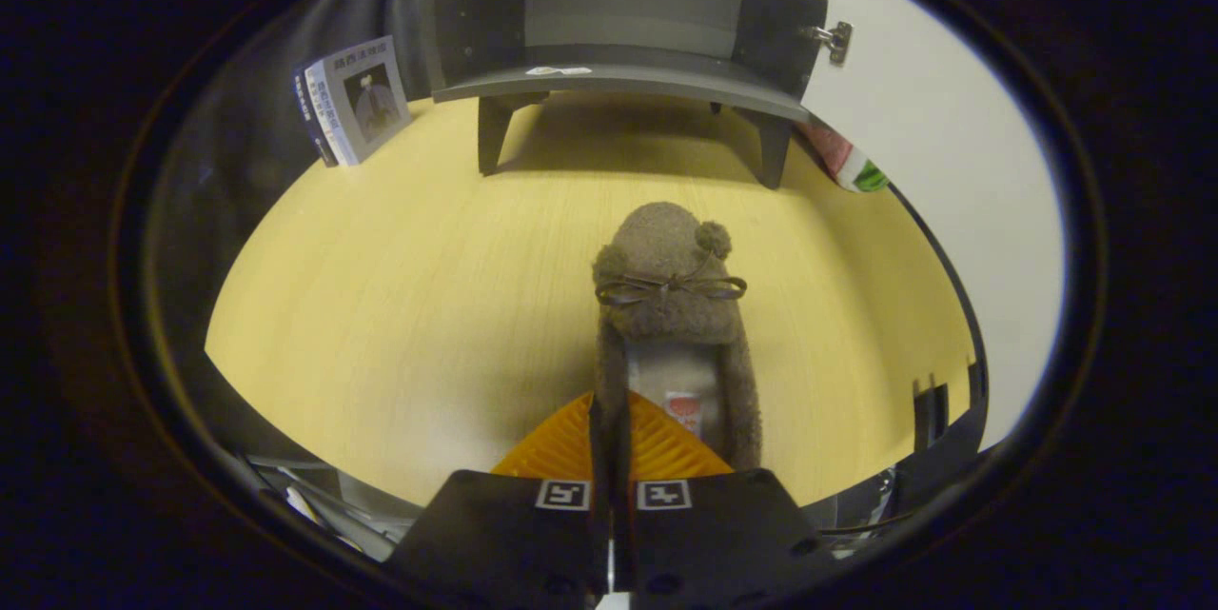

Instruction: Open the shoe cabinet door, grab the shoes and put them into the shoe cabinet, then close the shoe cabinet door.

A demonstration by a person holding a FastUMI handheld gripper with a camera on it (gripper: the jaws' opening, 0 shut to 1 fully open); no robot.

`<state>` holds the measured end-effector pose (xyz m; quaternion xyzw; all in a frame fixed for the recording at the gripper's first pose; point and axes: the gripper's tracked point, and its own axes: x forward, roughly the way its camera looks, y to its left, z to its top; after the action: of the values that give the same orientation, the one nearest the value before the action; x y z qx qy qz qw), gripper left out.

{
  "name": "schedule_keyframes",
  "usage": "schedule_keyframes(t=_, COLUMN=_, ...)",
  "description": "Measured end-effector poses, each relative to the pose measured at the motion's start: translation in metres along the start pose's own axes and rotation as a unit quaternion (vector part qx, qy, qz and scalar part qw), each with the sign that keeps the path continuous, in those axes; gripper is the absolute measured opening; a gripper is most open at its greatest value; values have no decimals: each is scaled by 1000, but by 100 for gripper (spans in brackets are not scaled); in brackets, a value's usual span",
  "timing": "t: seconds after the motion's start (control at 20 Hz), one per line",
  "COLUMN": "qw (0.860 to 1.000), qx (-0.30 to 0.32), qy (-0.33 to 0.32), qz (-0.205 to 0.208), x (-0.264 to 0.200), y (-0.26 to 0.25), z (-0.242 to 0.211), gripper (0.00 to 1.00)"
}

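A brown fuzzy shoe (671, 277) with a thin bow and a pompom points toward the shoe cabinet (618, 82), its toe held out ahead of the fingers over the yellow table (381, 305). My gripper (610, 415) is shut on the shoe's left side wall, which runs down between the two fingers. The pale insole shows just right of the fingers. Beyond the shoe the grey cabinet stands on short legs with its shelves bare. Its white door (933, 163) hangs swung out to the right, with a metal hinge (833, 39) at the cabinet's edge.
A book (357, 101) leans upright to the left of the cabinet. A red and green object (852, 163) lies by the cabinet's right leg, under the door. Bare table stretches between the shoe and the cabinet.
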<state>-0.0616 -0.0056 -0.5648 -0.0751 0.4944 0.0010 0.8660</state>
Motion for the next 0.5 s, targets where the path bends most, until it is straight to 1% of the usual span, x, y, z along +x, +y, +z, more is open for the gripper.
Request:
schedule_keyframes(t=0.15, qw=1000, qx=1, qy=5, qz=4, x=-1, y=1, z=1, gripper=4)
schedule_keyframes(t=0.3, qw=1000, qx=-11, qy=4, qz=4, x=-3, y=2, z=2, gripper=3)
schedule_keyframes(t=0.4, qw=1000, qx=-5, qy=-13, qz=13, x=-12, y=2, z=12, gripper=3)
schedule_keyframes(t=0.5, qw=999, qx=-13, qy=-36, qz=15, x=-24, y=0, z=26, gripper=3)
